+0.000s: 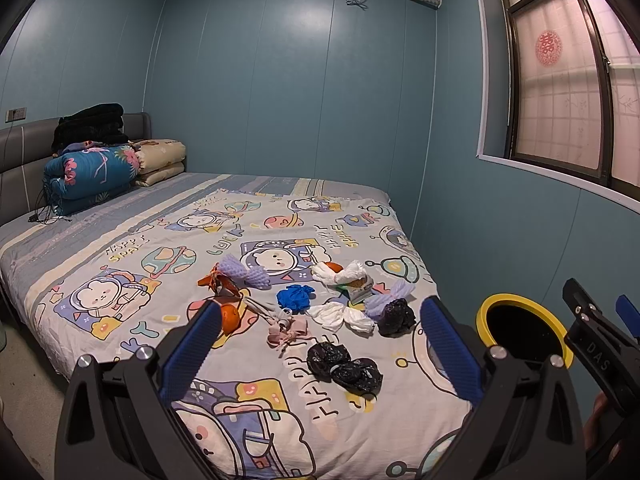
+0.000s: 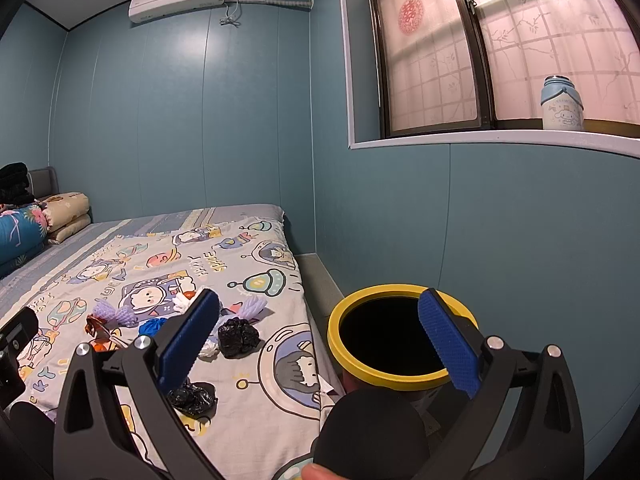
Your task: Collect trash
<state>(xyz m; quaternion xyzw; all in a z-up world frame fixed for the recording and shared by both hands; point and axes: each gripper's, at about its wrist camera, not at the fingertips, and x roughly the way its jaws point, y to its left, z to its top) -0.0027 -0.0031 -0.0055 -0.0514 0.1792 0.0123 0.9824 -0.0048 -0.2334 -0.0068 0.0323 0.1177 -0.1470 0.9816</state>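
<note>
Your two grippers hang over a bed covered by a cartoon-print sheet, set against blue walls with a window to your right. Folded quilts are stacked at the headboard end. A bin with a yellow rim stands on the floor beside the bed's right edge, its dark mouth open upward. Your left gripper points at the trash scattered across the sheet, its blue fingers spread wide and holding nothing. Your right gripper sits above the gap between bed and bin, fingers equally wide apart and empty, the right one in front of the bin's rim. Among the trash lie two black bags nearest you, another black bag, white crumpled tissues, a blue wad, purple foam nets, a pink scrap and an orange just beside your left finger.
</note>
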